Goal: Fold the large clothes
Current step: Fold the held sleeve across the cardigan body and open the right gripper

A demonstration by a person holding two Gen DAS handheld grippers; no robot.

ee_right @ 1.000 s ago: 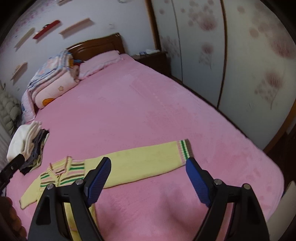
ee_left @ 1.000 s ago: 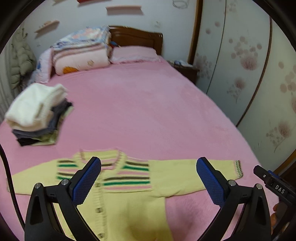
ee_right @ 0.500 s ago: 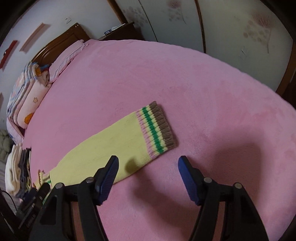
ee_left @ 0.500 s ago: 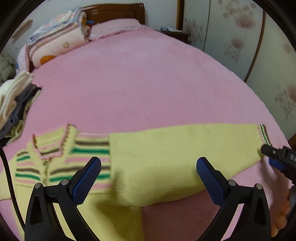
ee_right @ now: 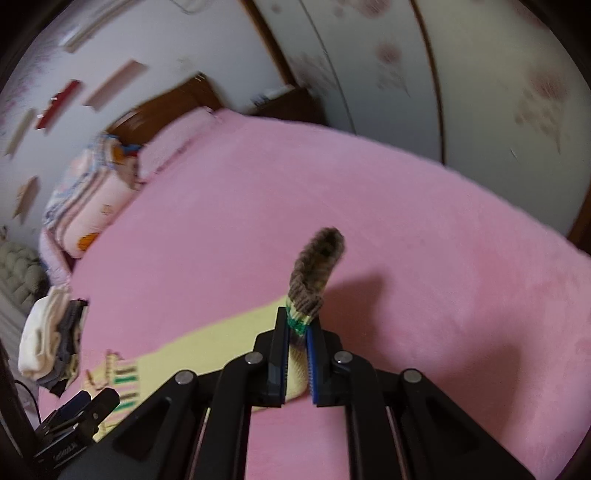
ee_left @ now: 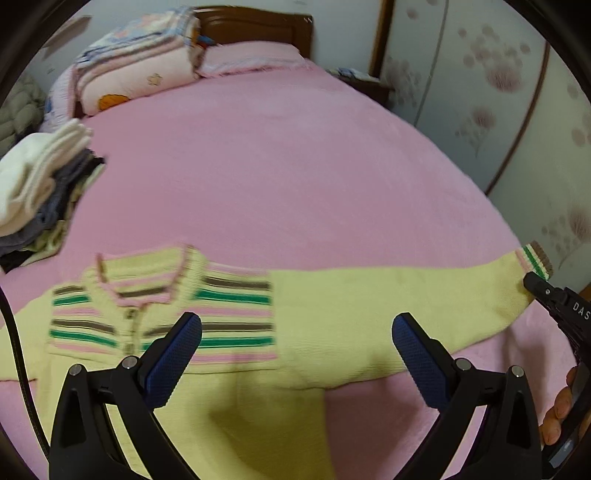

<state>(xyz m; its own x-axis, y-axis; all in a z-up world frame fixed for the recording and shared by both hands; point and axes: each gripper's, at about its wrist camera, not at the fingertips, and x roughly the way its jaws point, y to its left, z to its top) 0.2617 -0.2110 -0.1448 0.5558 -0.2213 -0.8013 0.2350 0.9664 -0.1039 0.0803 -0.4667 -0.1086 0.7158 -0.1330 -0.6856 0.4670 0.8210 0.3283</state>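
Note:
A yellow cardigan point(ee_left: 236, 325) with pink, green and brown stripes lies flat on the pink bed point(ee_left: 280, 177), sleeves spread. My left gripper point(ee_left: 295, 332) is open and empty, hovering over the chest and right armpit. My right gripper point(ee_right: 298, 332) is shut on the striped cuff point(ee_right: 314, 273) of the right sleeve point(ee_right: 221, 339) and lifts it off the bed; the brown cuff end sticks up past the fingers. In the left wrist view the right gripper point(ee_left: 554, 299) sits at the cuff point(ee_left: 535, 260) at the far right.
A stack of folded clothes point(ee_left: 37, 192) sits at the bed's left edge. Folded quilts point(ee_left: 136, 70) and a pillow point(ee_left: 251, 59) lie by the wooden headboard point(ee_left: 258, 26). Wardrobe doors point(ee_left: 498, 92) stand along the right side, with a nightstand point(ee_left: 365, 85) in the corner.
My right gripper has closed on the sleeve cuff and raised it. My left gripper has stayed open and shifted slightly over the cardigan.

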